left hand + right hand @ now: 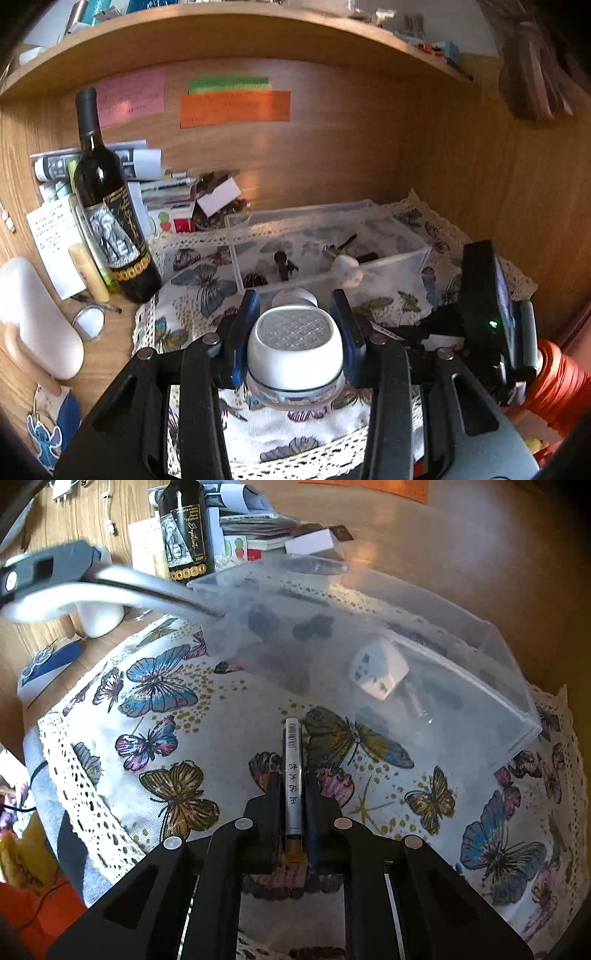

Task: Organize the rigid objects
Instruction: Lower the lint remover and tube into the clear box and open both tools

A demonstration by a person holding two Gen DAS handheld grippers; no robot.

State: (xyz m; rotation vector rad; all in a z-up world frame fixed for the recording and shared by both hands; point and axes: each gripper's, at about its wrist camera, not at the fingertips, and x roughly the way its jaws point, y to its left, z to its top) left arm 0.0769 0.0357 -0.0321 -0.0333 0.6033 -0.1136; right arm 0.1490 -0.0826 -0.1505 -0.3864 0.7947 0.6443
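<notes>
My left gripper [295, 308] is shut on a white round jar with a textured silver lid [293, 350], held above the butterfly cloth [199, 291] just in front of the clear plastic bin [388, 262]. The bin holds several small dark items and a white piece. My right gripper [293, 781] is shut on a slim silver pen-like stick with a barcode [293, 775], pointing at the clear bin [461, 701]. A white cube plug [378, 672] shows through the bin wall.
A dark wine bottle [107, 206] stands left of the cloth, with papers and boxes [155, 177] behind it. A white case [33, 317] and a small mirror [88, 323] lie at the left. The wooden back wall carries coloured notes [234, 107].
</notes>
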